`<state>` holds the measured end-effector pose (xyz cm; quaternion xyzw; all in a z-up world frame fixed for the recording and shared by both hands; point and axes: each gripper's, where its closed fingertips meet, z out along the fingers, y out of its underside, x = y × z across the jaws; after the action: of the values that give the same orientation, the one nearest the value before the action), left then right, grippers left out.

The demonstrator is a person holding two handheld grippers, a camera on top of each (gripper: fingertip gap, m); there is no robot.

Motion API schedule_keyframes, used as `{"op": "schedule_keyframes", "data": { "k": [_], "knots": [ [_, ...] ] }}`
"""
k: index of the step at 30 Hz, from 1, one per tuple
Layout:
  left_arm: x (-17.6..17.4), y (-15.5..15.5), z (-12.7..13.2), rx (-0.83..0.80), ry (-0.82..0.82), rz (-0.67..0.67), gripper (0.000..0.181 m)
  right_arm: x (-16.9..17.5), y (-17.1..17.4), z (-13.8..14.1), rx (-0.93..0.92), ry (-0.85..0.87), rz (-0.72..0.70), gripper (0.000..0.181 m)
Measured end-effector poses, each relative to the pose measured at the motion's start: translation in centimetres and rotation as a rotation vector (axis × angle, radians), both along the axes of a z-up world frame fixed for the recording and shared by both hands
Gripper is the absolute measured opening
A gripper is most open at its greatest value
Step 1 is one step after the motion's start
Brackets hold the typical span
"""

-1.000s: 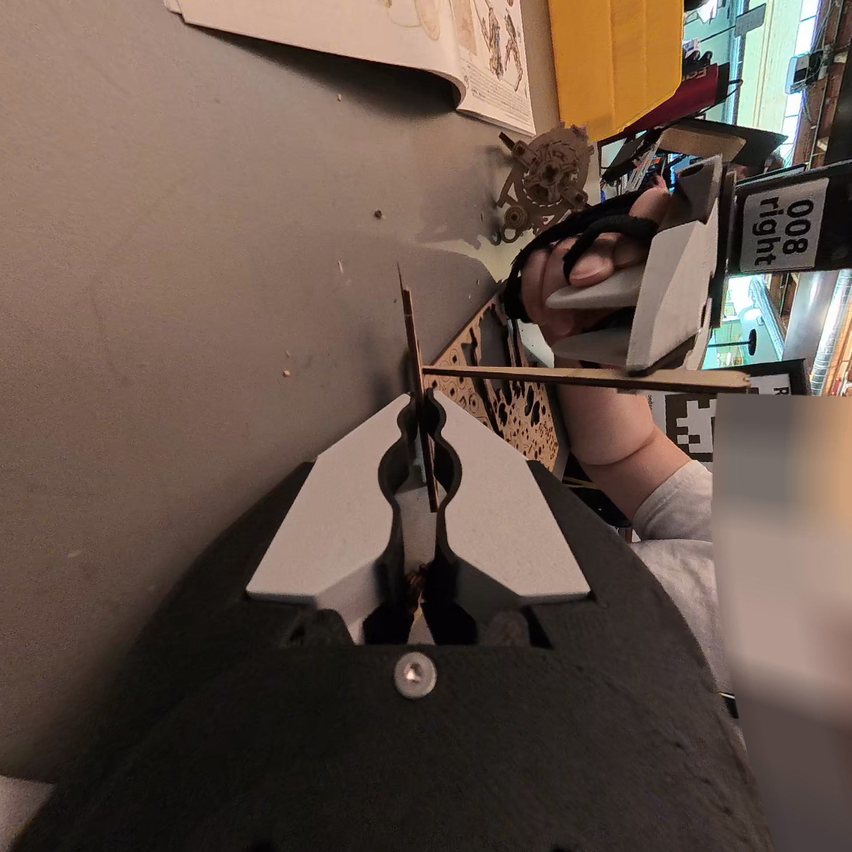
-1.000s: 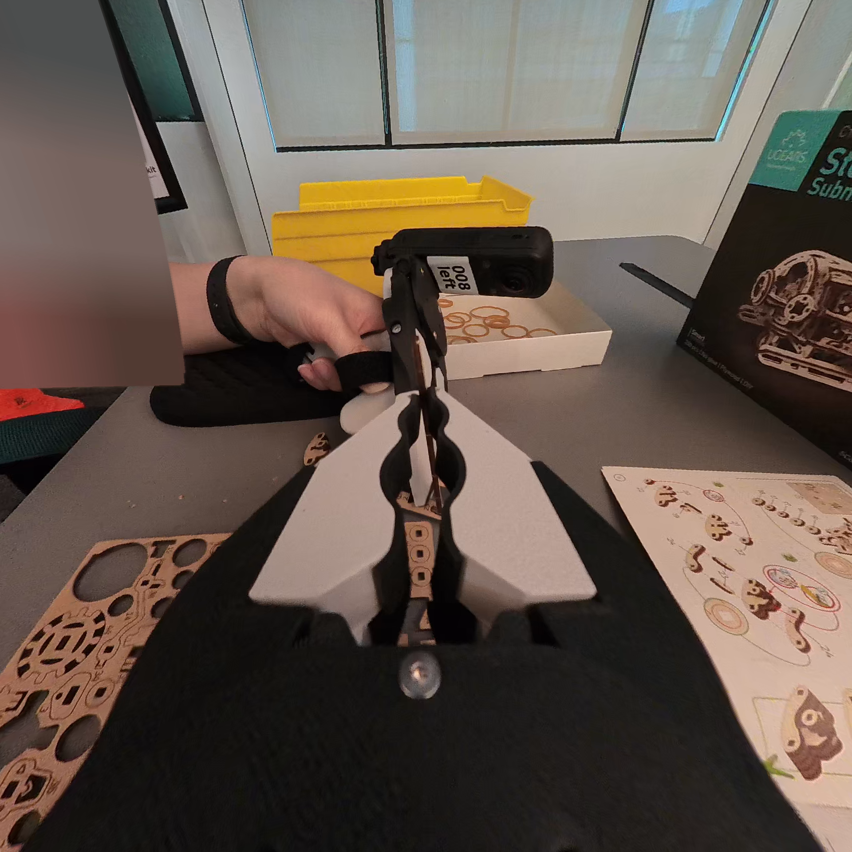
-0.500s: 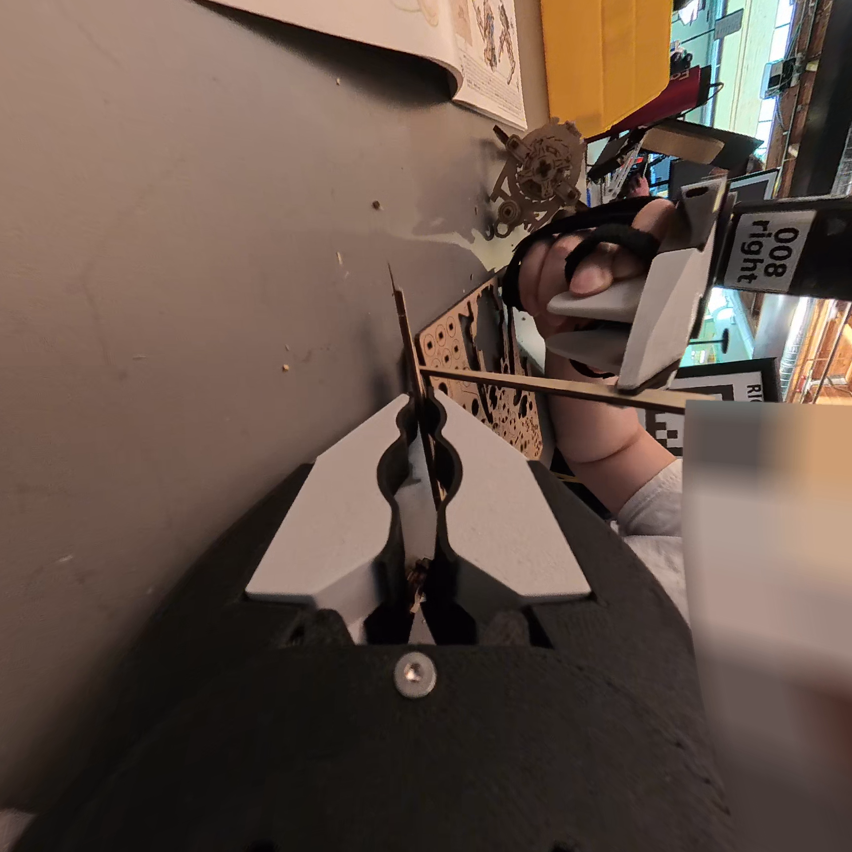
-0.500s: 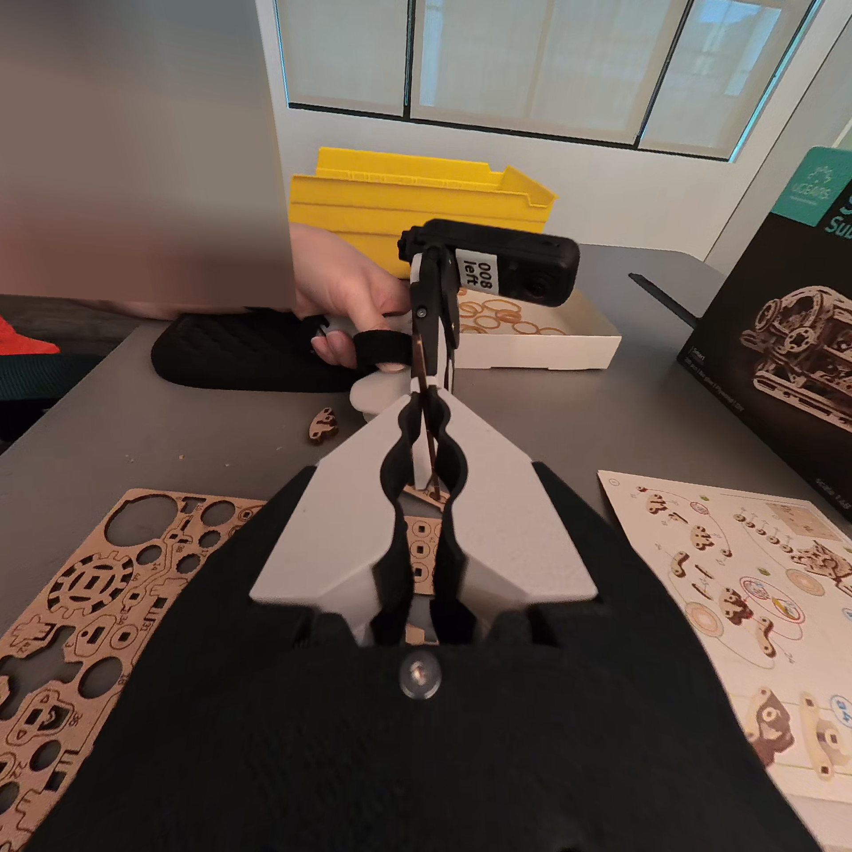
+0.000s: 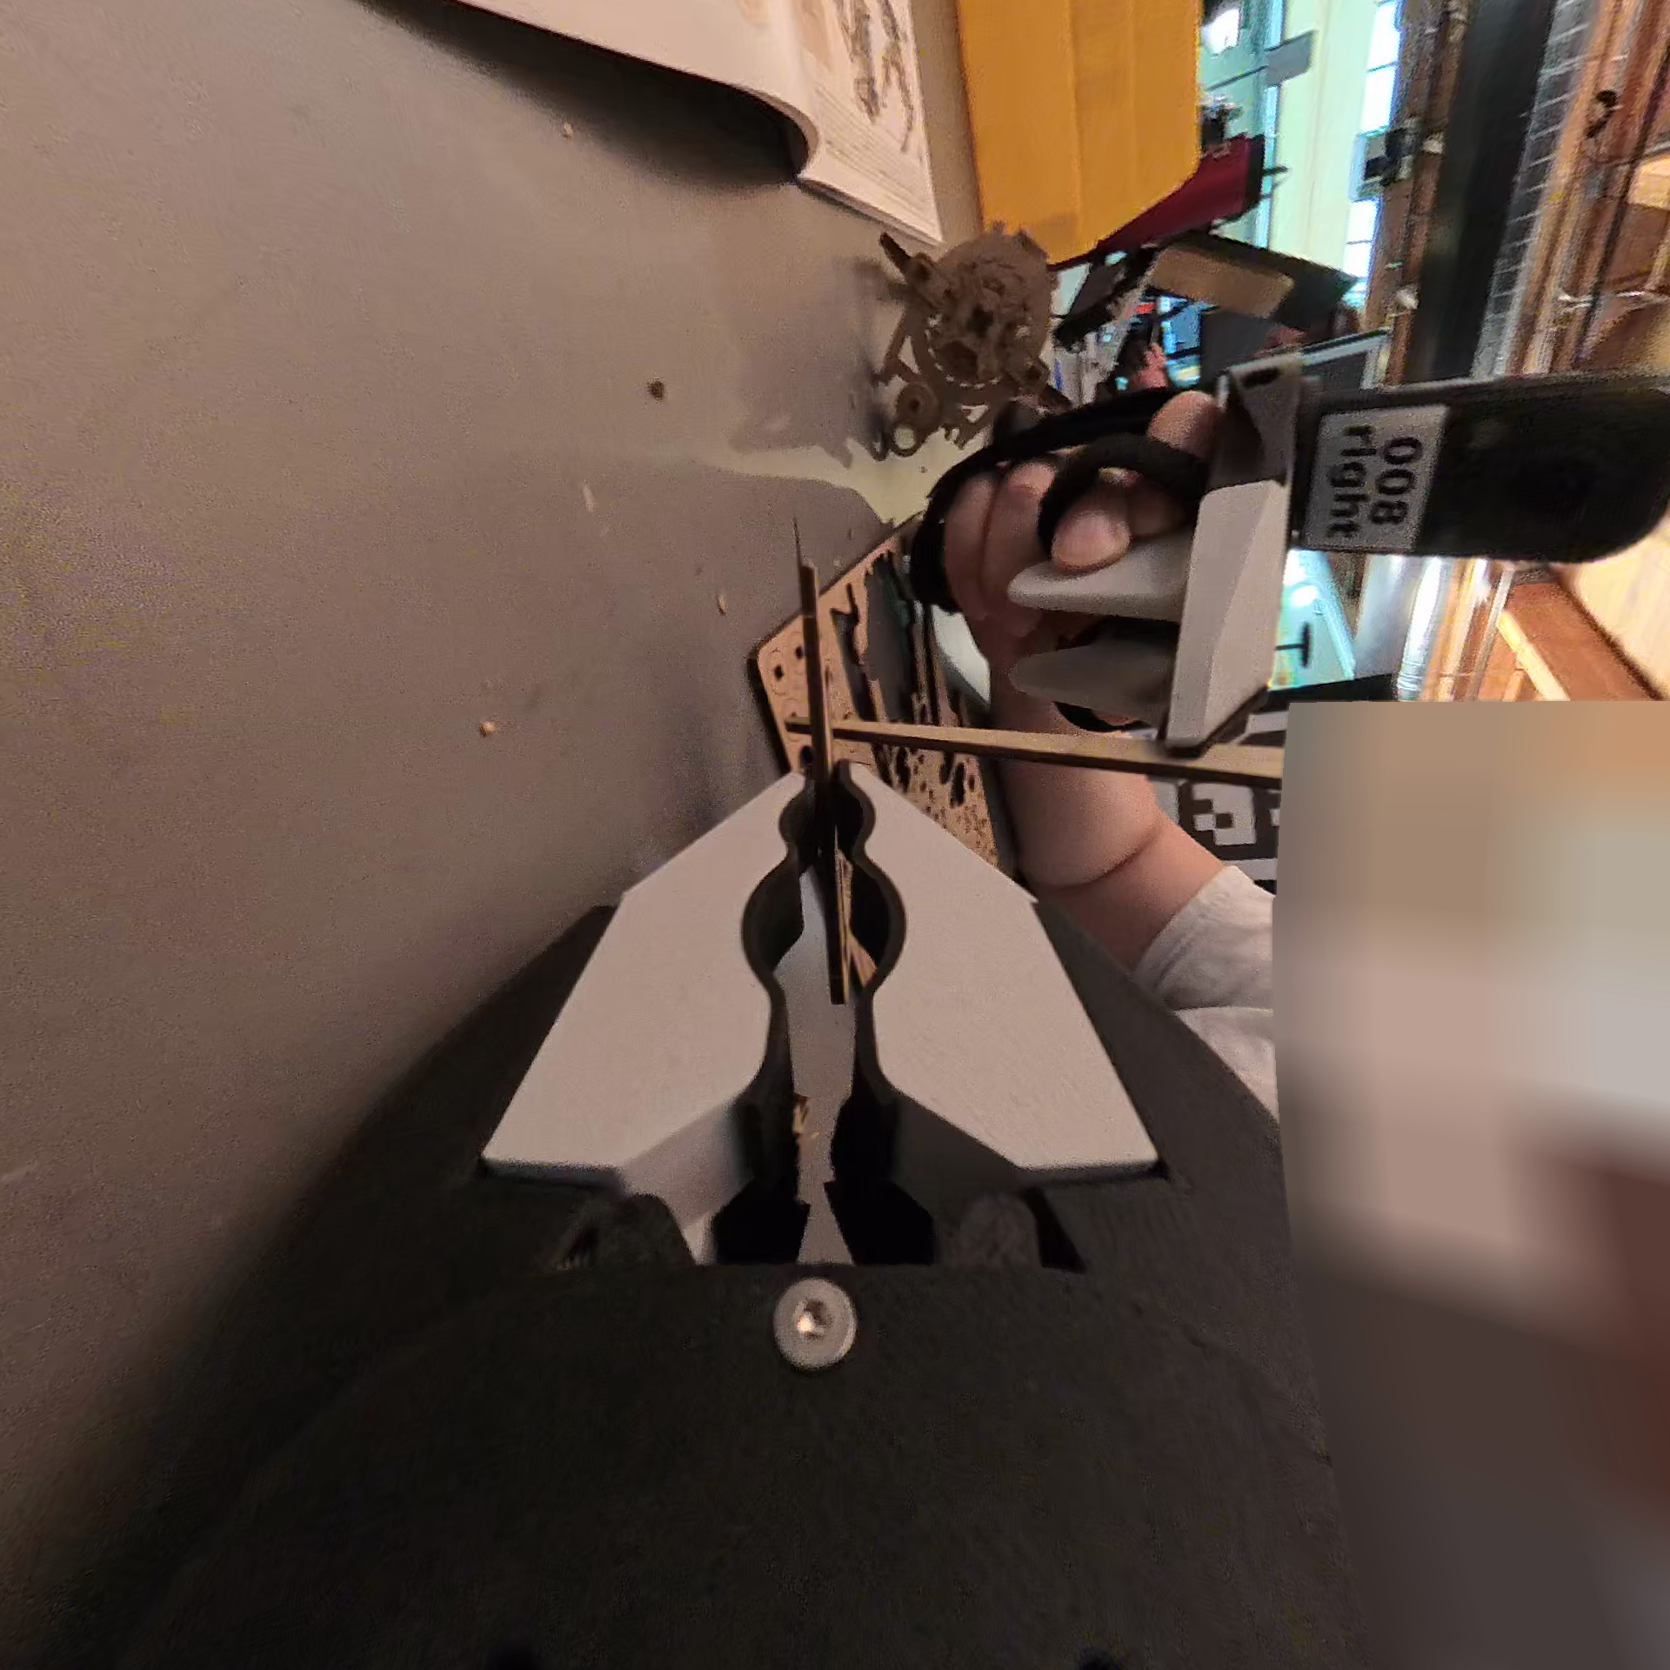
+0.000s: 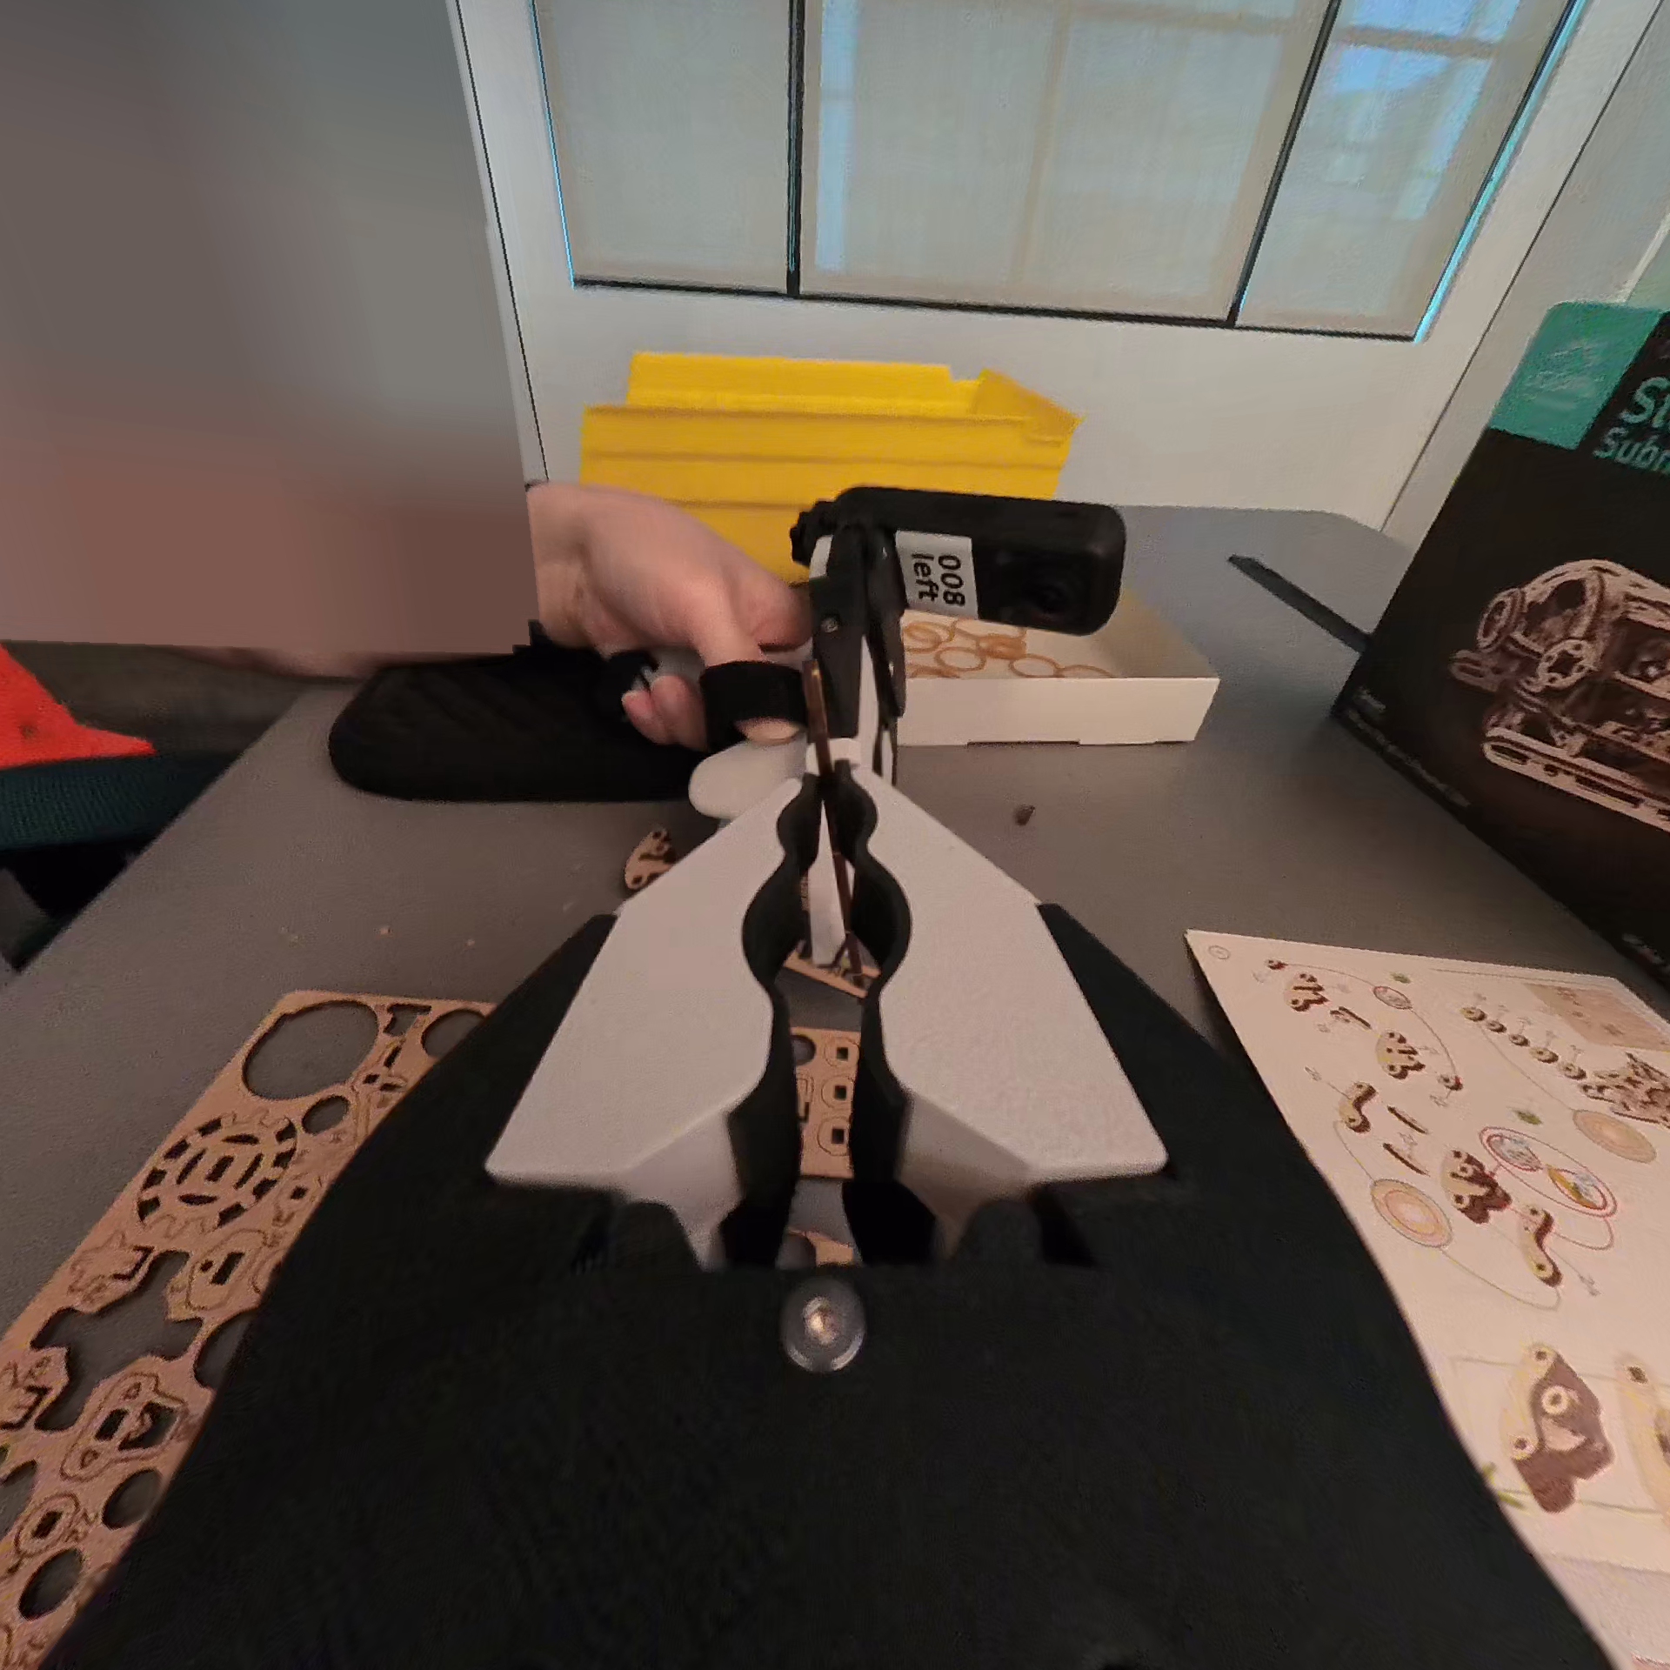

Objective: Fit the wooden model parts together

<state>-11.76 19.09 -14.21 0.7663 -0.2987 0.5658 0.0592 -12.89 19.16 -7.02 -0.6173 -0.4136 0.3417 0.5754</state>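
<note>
Left gripper (image 5: 820,786) pinching a thin wooden part (image 5: 813,669) edge-on at frame centre, right gripper (image 6: 827,786) clamping a flat wooden strip (image 5: 1039,748) (crossing the first part), cut-out sheet (image 6: 181,1202) lying lower left.

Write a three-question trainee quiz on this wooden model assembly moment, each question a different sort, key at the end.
1. True or false: the left gripper is shut on a thin wooden part.
2. Multiple choice: In the right wrist view, what lies on the table to the right of the right gripper? A. instruction sheet B. scissors C. mug
3. Fill in: the bin behind the white tray is coloured ____.

Key: 1 true; 2 A; 3 yellow.
</note>
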Motion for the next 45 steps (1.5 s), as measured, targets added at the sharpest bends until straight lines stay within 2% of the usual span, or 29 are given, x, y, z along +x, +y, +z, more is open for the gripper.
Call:
{"op": "schedule_keyframes", "data": {
  "k": [5, 10, 13, 15, 17, 20, 22, 25, 27, 29, 32, 34, 37, 40, 42, 43, 45],
  "knots": [
    [0.0, 0.0, 0.4, 0.014, -0.019, -0.008, 0.000, -0.4, -0.4, 0.3, 0.043, -0.005, -0.006, 0.001],
    [0.0, -0.3, 0.6, 0.012, -0.028, -0.025, 0.000, -0.8, -0.8, 0.4, 0.179, -0.108, -0.024, 0.001],
    [0.0, 0.4, 1.1, -0.001, -0.059, 0.011, 0.000, 1.3, 0.9, 2.2, -0.005, 0.121, -0.102, 0.002],
    [0.0, 0.8, 0.8, 0.060, -0.037, 0.024, 0.000, 4.1, 1.4, 5.4, -0.020, 0.356, -0.156, 0.001],
    [0.1, 0.4, 0.6, 0.094, -0.023, 0.004, 0.000, 5.5, 1.1, 6.5, -0.031, 0.428, -0.147, 0.001],
    [0.1, 0.1, 0.8, 0.098, -0.024, -0.010, 0.000, 4.9, 0.6, 5.5, -0.053, 0.352, -0.138, 0.001],
    [-0.1, 0.0, 1.8, 0.116, -0.042, -0.011, 0.000, 4.3, 0.6, 5.2, -0.086, 0.329, -0.155, 0.001],
    [-0.8, 0.8, 5.5, 0.257, -0.110, 0.034, 0.000, 3.9, 1.0, 5.2, -0.102, 0.281, -0.189, 0.001],
    [-1.9, 2.9, 8.9, 0.409, -0.180, 0.132, 0.000, 3.3, 1.1, 5.7, -0.072, 0.217, -0.197, 0.001],
    [-3.4, 5.3, 12.9, 0.572, -0.299, 0.264, 0.000, 1.8, 1.3, 5.0, -0.061, 0.064, -0.196, 0.001],
    [-6.2, 9.0, 16.2, 0.771, -0.385, 0.490, 0.000, -0.7, 2.1, 0.3, -0.136, -0.315, -0.177, 0.002],
    [-7.3, 10.4, 16.4, 0.816, -0.394, 0.559, 0.000, -2.3, 2.6, -2.2, -0.136, -0.533, -0.148, 0.002],
    [-7.4, 11.8, 14.8, 0.770, -0.362, 0.584, 0.000, -4.1, 3.2, -5.8, -0.183, -0.782, -0.090, 0.002],
    [-7.2, 12.1, 13.9, 0.725, -0.358, 0.579, 0.000, -5.7, 2.8, -7.6, -0.332, -0.801, -0.029, 0.024],
    [-7.4, 12.3, 13.7, 0.739, -0.343, 0.583, 0.000, -6.8, 3.1, -6.6, -0.383, -0.679, -0.005, 0.028],
    [-7.6, 12.5, 13.8, 0.750, -0.340, 0.592, 0.000, -7.2, 3.8, -5.6, -0.390, -0.594, -0.021, 0.027],
    [-8.3, 13.0, 14.2, 0.773, -0.342, 0.628, 0.000, -6.2, 7.5, -4.1, -0.372, -0.463, -0.182, 0.014]
  ]
}}
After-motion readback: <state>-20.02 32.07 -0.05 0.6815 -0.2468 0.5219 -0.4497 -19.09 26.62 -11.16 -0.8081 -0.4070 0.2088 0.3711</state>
